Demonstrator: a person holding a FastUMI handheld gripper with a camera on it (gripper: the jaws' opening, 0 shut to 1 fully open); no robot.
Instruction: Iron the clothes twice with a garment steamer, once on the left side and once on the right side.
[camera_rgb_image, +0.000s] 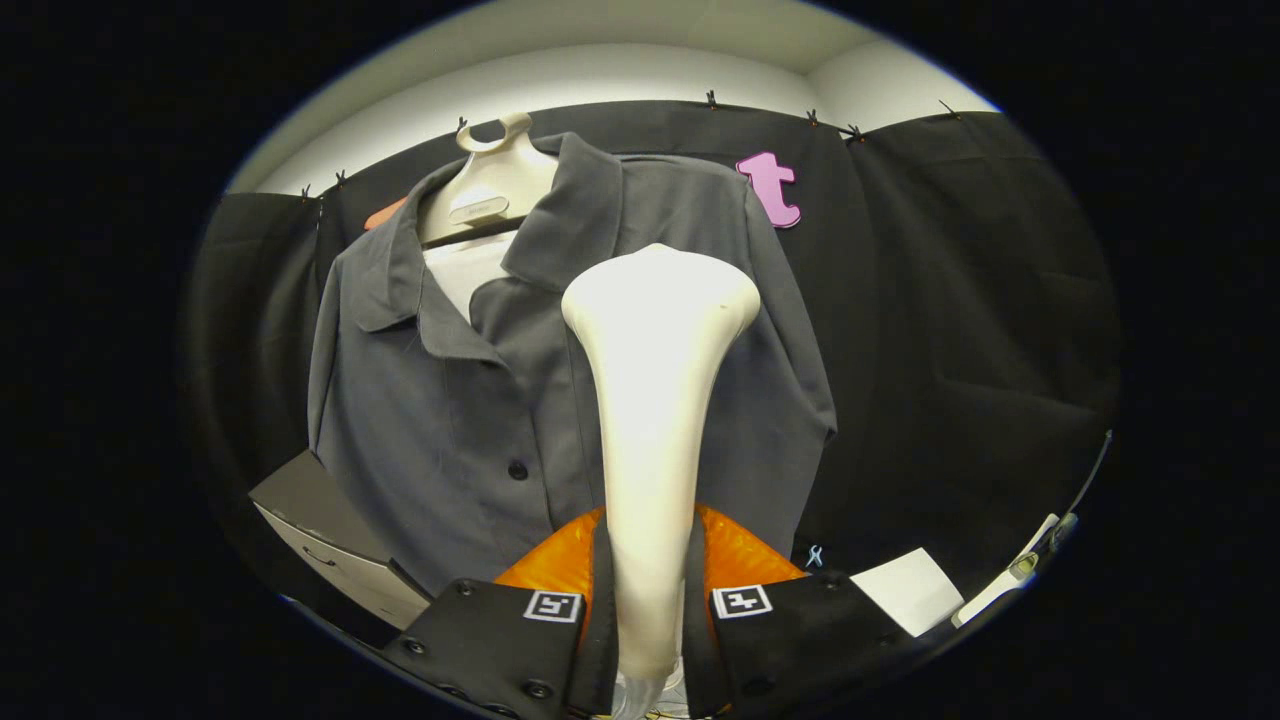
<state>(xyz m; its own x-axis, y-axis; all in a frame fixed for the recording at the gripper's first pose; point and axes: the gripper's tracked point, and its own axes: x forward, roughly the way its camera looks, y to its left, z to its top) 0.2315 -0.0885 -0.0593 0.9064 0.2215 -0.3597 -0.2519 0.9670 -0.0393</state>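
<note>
A grey button-up shirt (460, 400) hangs on a cream hanger (490, 180) against the black booth wall, collar open, a white layer showing at the neck. My gripper (648, 600) is shut on the handle of a white garment steamer (655, 400), which rises upright between the fingers. The steamer's broad head sits in front of the shirt's right chest, just right of the button placket. Whether the head touches the fabric I cannot tell.
A grey and white box (330, 540) stands below the shirt's left hem. A white sheet (910, 588) lies at the lower right, with a pale clip-like object (1020, 570) beyond it. Black cloth covers the wall on both sides of the shirt.
</note>
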